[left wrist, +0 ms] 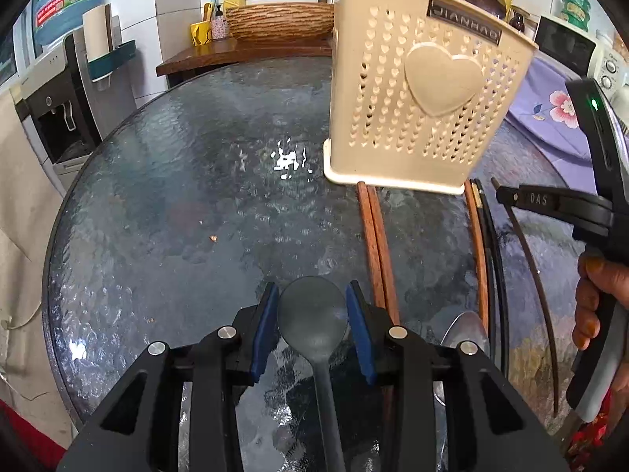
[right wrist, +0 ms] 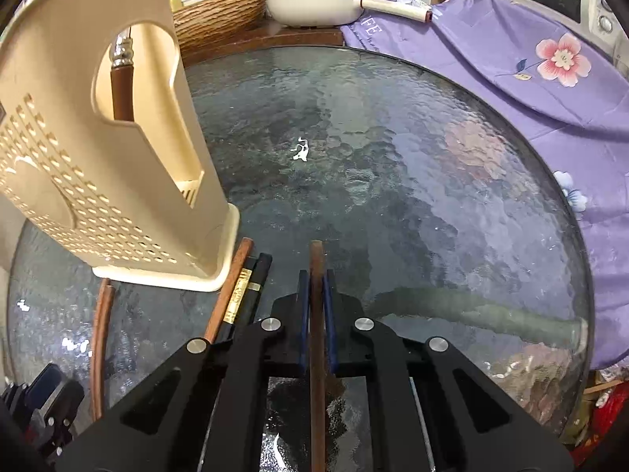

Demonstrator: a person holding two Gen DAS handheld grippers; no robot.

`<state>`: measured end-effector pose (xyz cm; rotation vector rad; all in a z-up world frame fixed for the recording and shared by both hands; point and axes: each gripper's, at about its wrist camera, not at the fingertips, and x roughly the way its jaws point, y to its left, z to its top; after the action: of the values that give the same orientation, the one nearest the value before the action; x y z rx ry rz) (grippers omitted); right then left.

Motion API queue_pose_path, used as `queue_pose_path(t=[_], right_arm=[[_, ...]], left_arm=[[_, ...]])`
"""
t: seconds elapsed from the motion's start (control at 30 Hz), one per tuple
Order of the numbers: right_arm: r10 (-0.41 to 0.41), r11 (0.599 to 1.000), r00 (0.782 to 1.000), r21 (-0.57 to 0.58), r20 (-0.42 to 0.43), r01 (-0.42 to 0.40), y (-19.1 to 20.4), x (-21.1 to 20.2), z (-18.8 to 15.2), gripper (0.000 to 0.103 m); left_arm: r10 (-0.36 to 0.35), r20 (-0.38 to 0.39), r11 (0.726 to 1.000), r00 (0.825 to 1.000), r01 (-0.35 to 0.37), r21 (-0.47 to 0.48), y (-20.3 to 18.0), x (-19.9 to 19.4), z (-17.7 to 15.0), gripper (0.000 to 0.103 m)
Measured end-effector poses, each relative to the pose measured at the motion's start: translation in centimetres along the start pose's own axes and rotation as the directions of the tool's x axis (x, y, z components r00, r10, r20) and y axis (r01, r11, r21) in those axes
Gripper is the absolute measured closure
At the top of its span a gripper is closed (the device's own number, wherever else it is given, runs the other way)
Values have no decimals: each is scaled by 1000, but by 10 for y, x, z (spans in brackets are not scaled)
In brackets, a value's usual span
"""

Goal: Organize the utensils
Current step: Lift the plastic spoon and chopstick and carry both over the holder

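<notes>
A round table point(left wrist: 165, 204) topped with dark, rippled glass is seen, bordered on one side by a purple flowered cloth point(right wrist: 511, 63). A cream perforated utensil holder point(left wrist: 416, 90) is stood upright on the glass. Brown chopsticks point(left wrist: 377, 244) and black chopsticks point(right wrist: 251, 291) are laid in front of its base, and a metal spoon point(left wrist: 468, 330) is laid beside them.

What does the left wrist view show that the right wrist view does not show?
Only the left wrist view shows the dark spoon between the left tool's pads, a metal spoon, and a hand.

Only the right wrist view shows the right tool shut on a brown chopstick, and a white pan.

Both show the cream utensil holder and glass table.
</notes>
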<state>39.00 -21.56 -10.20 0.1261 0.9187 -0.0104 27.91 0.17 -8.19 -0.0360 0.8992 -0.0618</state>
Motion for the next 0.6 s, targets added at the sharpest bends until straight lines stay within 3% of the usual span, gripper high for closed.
queue_pose_path(t=[0.2,0.47,0.6], right_arm=[[163,986,984,8,77,-164,-19,-32,5,95],[276,961,946,-27,170,-275,-32,-88,5,95],[337,941,916,-42,217,-336,-40,-120,4,95]], left_arm=[[-40,87,999,995,39,10,5,-22,12,68],[-80,179,997,981,78,19,5,-54,24,68],[-91,231,996,969,86,32,4,-73,30,68]])
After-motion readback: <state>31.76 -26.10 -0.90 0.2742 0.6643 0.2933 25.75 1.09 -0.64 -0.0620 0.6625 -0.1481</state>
